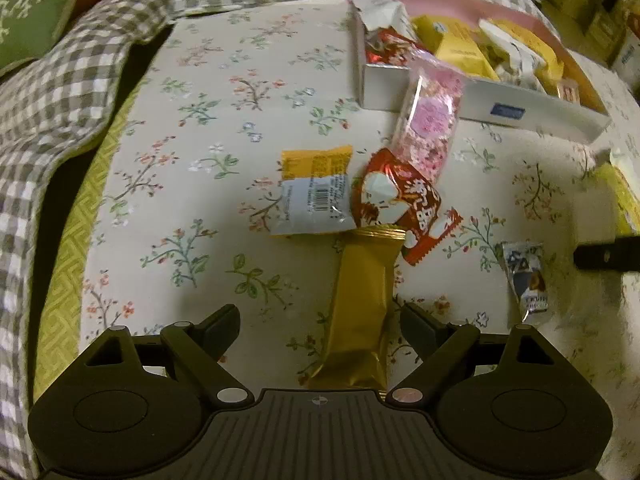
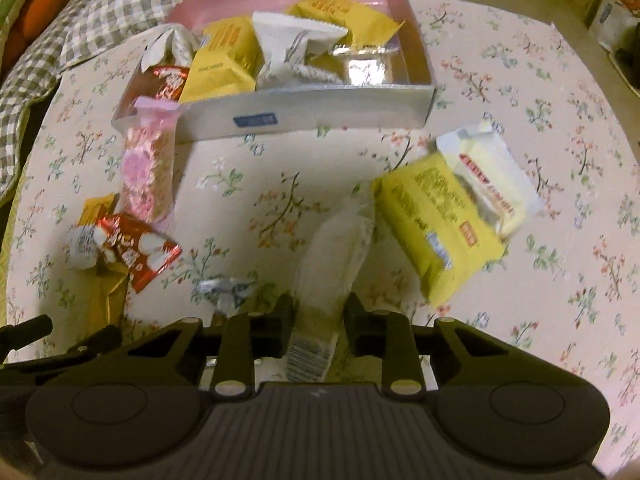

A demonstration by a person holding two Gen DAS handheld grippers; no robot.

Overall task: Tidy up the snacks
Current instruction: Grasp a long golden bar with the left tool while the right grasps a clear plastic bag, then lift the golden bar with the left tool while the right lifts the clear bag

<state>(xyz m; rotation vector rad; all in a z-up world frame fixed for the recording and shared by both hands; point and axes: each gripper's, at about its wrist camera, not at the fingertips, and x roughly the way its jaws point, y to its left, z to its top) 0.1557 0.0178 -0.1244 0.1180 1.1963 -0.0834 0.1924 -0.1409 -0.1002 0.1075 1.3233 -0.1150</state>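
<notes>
My left gripper (image 1: pixel 320 322) is open, its jaws wide on either side of a gold snack bar (image 1: pixel 362 304) lying on the floral cloth. Beyond it lie a red packet (image 1: pixel 400 204), a yellow-and-white packet (image 1: pixel 314 192) and a pink packet (image 1: pixel 428 120) leaning on the white snack box (image 1: pixel 532 110). My right gripper (image 2: pixel 318 314) is shut on a long white wrapped snack (image 2: pixel 332 264), held above the cloth. The box (image 2: pixel 320 108) with a pink inside holds several yellow and white packets. A yellow packet (image 2: pixel 436 220) and a cream packet (image 2: pixel 492 180) lie right of my right gripper.
A small silver chocolate packet (image 1: pixel 526 280) lies to the right of the gold bar and shows in the right wrist view (image 2: pixel 228 290). A grey checked cushion (image 1: pixel 60 92) and a green pillow (image 1: pixel 28 4) border the cloth at left. The right gripper's black finger (image 1: pixel 604 258) shows at the left view's right edge.
</notes>
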